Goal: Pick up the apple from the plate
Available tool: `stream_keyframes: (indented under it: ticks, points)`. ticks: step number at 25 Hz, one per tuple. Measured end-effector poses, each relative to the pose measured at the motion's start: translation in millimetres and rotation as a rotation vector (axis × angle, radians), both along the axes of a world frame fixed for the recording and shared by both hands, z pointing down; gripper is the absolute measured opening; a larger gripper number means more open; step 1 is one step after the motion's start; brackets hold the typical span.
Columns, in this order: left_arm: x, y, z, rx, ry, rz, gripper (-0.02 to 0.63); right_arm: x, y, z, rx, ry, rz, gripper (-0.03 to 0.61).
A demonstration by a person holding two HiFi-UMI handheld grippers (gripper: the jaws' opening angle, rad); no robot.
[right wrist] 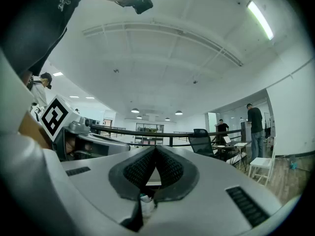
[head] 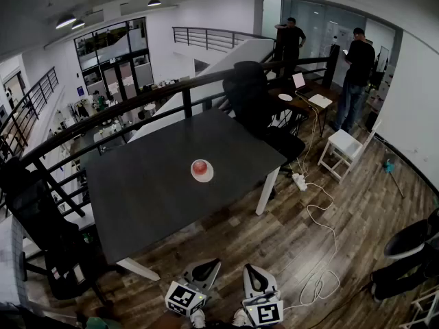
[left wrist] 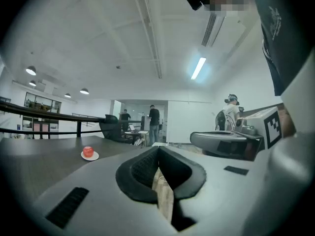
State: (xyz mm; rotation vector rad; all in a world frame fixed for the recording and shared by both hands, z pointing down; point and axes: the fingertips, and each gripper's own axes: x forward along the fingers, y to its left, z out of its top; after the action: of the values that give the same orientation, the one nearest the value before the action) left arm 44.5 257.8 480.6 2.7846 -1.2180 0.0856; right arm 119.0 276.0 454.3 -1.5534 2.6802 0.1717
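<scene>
Apple (head: pixel 199 166) on plate (head: pixel 208 177): in head & left gripper views only. Left gripper (left wrist: pixel 158 151) & right gripper (right wrist: pixel 155 151): jaws closed, empty.

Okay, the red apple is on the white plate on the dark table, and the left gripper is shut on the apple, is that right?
Not quite. The left gripper is shut, but on nothing. The left gripper view shows the apple sitting on its plate out on the table, well away from the jaws. The rest is right.
</scene>
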Motion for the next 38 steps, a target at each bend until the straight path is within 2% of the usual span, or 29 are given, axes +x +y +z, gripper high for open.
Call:
stream_keyframes:
  ticks: [8,16,22,27,29,34,38]
  points:
    - [-27.4,4.7,-0.9,0.016,0.012,-0.017,0.023,-21.2,0.6,-10.9,0.029,0.001,0.015,0.023]
    - [-30.4,6.1,-3.7,0.024,0.027,-0.003,0.023,-23.0,-0.9,-11.0,0.030,0.007,0.038,0.023]
    - [-36.0,4.2,-7.6,0.033,0.044,0.000,0.023,-26.3,-4.4,-13.5,0.020,-0.037,0.046,0.023]
    - [-56.3,2.4,-5.9,0.040,0.049,-0.002,0.023,-45.2,-6.9,-12.2,0.023,-0.014,0.051,0.023]
    - [-64.2,0.2,-7.0,0.046,0.052,0.004,0.023,-52.2,-9.3,-11.9,0.024,0.016,0.061,0.023]
    - [-80.1,3.2,-6.7,0.041,0.060,0.034,0.023,-68.6,-8.4,-19.8,0.033,-0.039,0.091,0.023]
    - [-84.5,-2.4,-5.6,0.042,0.059,0.066,0.023,-67.2,-17.9,-25.2,0.060,-0.017,0.121,0.023]
